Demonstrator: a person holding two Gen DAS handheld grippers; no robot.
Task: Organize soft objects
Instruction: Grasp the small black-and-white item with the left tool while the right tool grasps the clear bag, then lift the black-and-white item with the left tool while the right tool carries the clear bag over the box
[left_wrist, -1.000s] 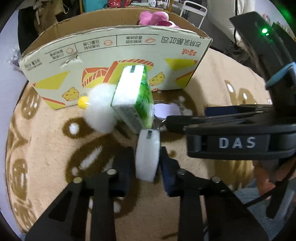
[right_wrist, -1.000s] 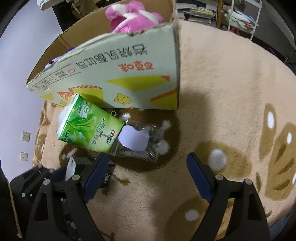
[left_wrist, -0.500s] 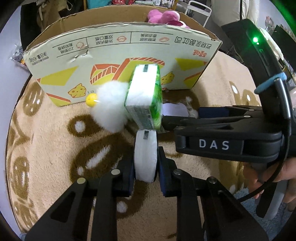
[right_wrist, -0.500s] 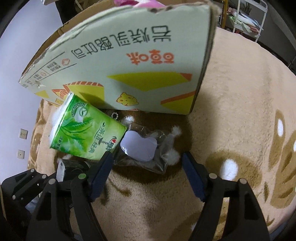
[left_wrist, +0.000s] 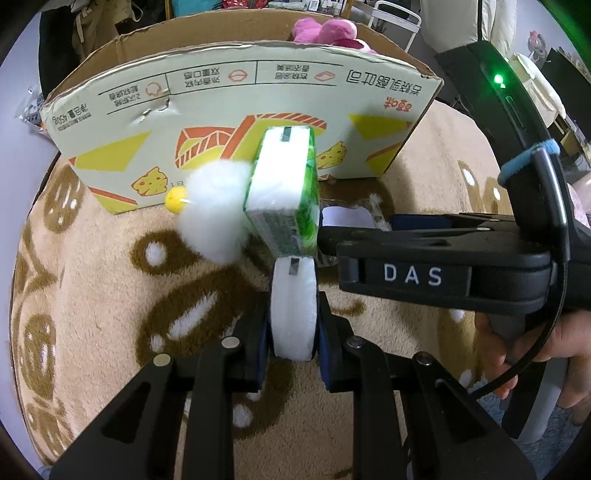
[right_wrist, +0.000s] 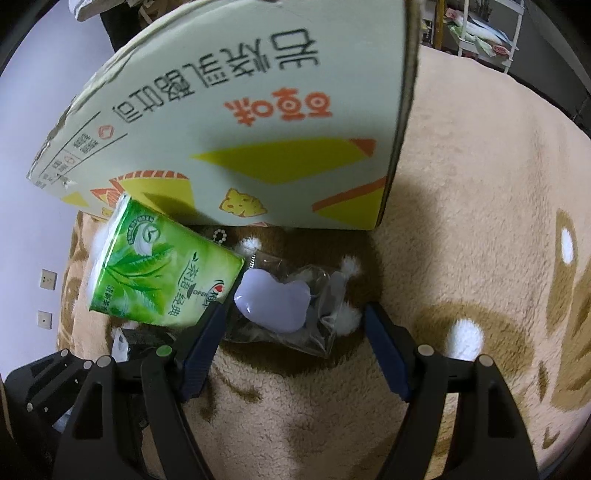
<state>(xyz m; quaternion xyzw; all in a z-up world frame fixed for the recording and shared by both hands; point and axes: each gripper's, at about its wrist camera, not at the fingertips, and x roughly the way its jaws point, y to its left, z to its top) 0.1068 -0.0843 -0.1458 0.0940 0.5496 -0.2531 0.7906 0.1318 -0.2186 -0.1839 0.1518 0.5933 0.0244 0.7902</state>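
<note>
At the lower centre of the left wrist view, the left gripper (left_wrist: 293, 325) is clenched on a white tissue pack (left_wrist: 293, 310), standing on edge. Just above it a green tissue pack (right_wrist: 162, 269), printed with tea leaves and the word "OPEN", leans beside a white fluffy ball (left_wrist: 216, 214) with a yellow bead. Behind stands a cardboard box (left_wrist: 207, 122) bearing upside-down Chinese print and "450g"; a pink plush toy (left_wrist: 325, 31) shows inside at the top. The right gripper (right_wrist: 293, 332), marked "DAS" on its side, is released, its jaws straddling a clear bag with a lilac heart (right_wrist: 275, 304) on the beige patterned rug (right_wrist: 480, 184).
</note>
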